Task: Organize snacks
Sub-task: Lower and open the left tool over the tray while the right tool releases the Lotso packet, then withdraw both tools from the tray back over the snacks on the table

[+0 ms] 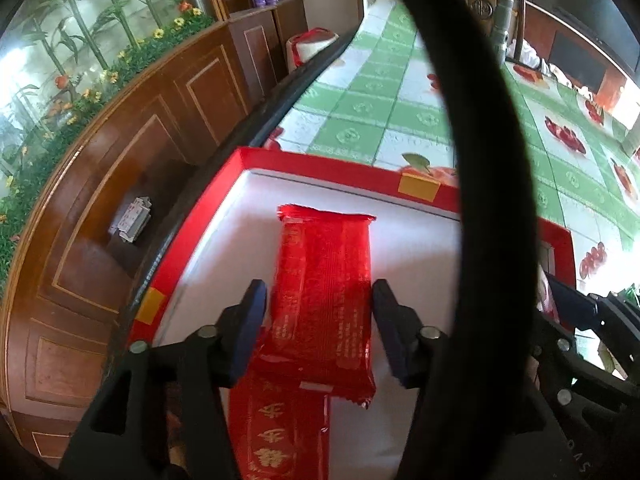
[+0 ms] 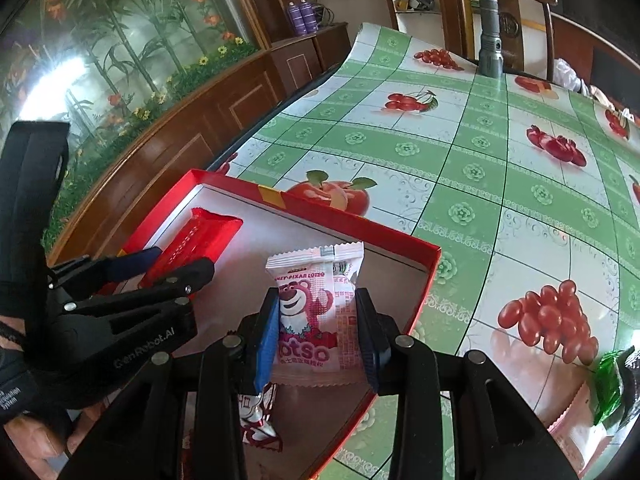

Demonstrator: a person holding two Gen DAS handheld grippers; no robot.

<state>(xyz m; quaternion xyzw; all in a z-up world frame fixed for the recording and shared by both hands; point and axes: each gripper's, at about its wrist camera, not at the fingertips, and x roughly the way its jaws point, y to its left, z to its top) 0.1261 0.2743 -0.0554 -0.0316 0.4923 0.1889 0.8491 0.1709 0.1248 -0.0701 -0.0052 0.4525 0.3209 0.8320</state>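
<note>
A red box (image 1: 424, 186) with a white floor sits on the table; it also shows in the right wrist view (image 2: 424, 276). My left gripper (image 1: 318, 300) straddles a red foil snack pack (image 1: 324, 280) lying in the box, jaws apart at its sides. A second red pack (image 1: 280, 432) lies under it. My right gripper (image 2: 316, 316) is shut on a pink-and-white Lotso snack pack (image 2: 316, 304) over the box. The left gripper (image 2: 168, 264) and the red pack (image 2: 204, 236) show left in the right wrist view.
A green checked tablecloth with fruit prints (image 2: 480, 168) covers the table. A grey flashlight (image 2: 490, 40) stands at the far edge by a wooden chair (image 2: 460, 8). A green wrapper (image 2: 608, 384) lies at the right. A wooden cabinet (image 1: 140, 152) runs along the left.
</note>
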